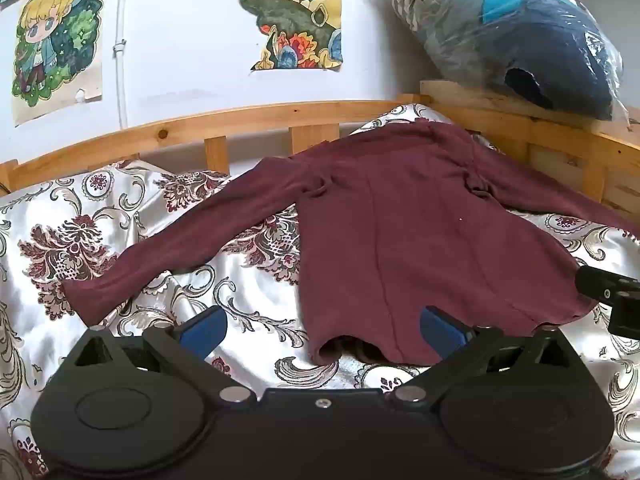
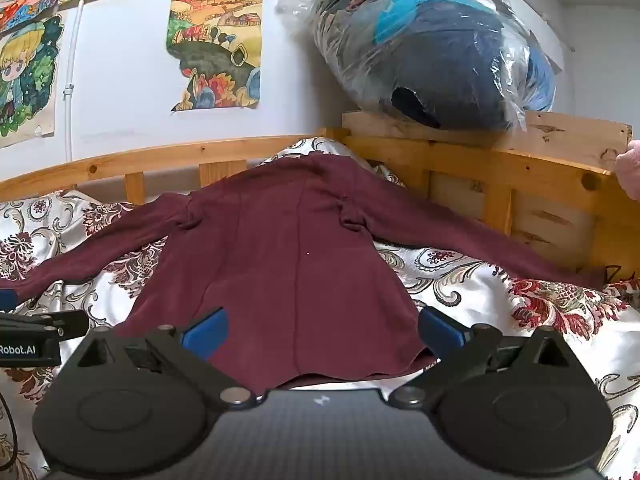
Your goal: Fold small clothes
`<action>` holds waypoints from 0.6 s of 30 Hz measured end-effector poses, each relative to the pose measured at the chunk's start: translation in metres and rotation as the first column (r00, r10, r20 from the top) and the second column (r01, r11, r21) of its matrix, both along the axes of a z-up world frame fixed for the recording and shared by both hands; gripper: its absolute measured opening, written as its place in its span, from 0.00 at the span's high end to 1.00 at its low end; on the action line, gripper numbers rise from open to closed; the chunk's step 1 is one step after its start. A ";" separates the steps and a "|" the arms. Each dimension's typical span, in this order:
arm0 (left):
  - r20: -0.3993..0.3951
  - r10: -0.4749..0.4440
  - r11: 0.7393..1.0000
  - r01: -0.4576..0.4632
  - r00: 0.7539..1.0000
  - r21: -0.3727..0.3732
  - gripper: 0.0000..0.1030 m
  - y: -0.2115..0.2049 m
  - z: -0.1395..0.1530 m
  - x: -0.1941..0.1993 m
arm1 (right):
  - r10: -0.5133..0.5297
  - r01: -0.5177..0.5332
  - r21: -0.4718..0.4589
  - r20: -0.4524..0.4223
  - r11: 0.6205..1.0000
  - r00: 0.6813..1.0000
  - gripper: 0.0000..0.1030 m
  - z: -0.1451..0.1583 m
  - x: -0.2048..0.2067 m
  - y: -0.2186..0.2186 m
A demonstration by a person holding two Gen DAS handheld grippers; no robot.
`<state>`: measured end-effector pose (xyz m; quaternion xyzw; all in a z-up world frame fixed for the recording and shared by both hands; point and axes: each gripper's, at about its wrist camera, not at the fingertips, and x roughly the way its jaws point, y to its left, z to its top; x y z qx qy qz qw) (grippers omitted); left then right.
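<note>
Hovering at shirt [image 2: 288, 248] hem: L gripper [image 1: 322, 330] & R gripper [image 2: 322, 330] open.

Left hand-held gripper [image 1: 322, 330]: matte black plastic body. Two round black housings, each with a raised disc, flank a central plate carrying one small silver screw. Two silver pivot pins join angled black link arms to the body. Triangular cut-outs sit in the outer brackets. Both fingers [image 1: 204, 330] end in blue pads.

Right hand-held gripper [image 2: 322, 330]: same black housings, silver pivot pins, link arms and blue fingers [image 2: 442, 330]. Its central plate has a grey carbon-weave texture with a small white mark.

In the right wrist view, the left unit's side shows white lettering "Robot.AI", small screws and a thin black cable below.
</note>
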<state>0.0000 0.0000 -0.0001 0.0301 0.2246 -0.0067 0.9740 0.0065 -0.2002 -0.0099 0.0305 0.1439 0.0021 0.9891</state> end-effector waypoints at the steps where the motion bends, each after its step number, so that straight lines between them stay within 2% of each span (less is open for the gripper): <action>1: 0.001 -0.001 1.000 0.001 1.000 0.001 0.01 0.000 0.000 0.000 | 0.000 0.000 0.000 -0.001 1.000 1.000 0.00 0.000 0.000 0.000; 18: -0.013 0.001 1.000 -0.001 1.000 -0.009 0.01 0.001 0.001 0.002 | -0.001 0.001 0.011 -0.012 1.000 1.000 0.00 -0.002 0.000 -0.002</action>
